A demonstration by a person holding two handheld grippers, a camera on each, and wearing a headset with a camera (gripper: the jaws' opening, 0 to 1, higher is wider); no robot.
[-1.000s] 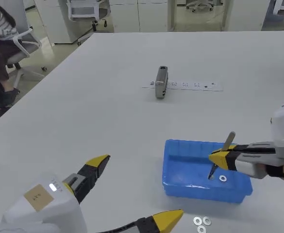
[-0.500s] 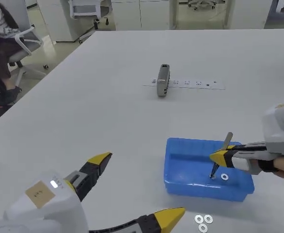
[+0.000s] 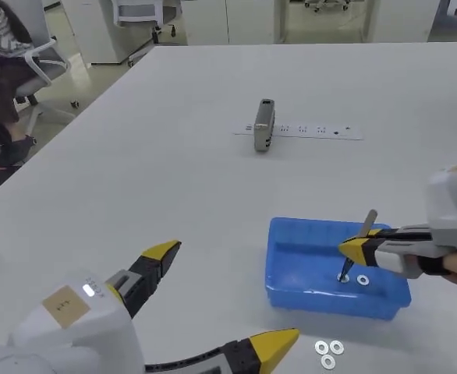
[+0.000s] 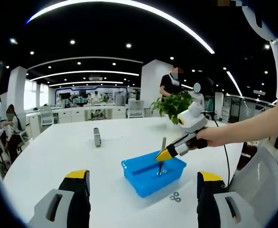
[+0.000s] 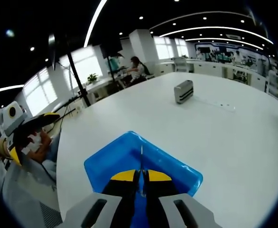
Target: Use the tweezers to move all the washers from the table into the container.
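The blue container [image 3: 306,248] sits on the white table, near its front edge. My right gripper [image 3: 359,251] is shut on the grey tweezers [image 3: 355,252], which point down into the container. One washer [image 3: 363,280] lies on the container floor just right of the tweezer tips. Three more washers [image 3: 327,351] lie on the table in front of the container. In the right gripper view the jaws of the right gripper [image 5: 140,176] are closed around the tweezers [image 5: 141,159] over the container [image 5: 115,159]. My left gripper [image 3: 221,300] is open and empty at the lower left.
A grey box [image 3: 264,125] rests on a white power strip [image 3: 314,131] mid-table. Office chairs [image 3: 37,66] and a seated person stand off the table's left edge. In the left gripper view the washers [image 4: 176,196] lie by the container [image 4: 146,183], with people and a plant [image 4: 176,102] behind.
The head camera has shifted slightly. Both grippers, the tweezers and the washer in the container keep about the same places.
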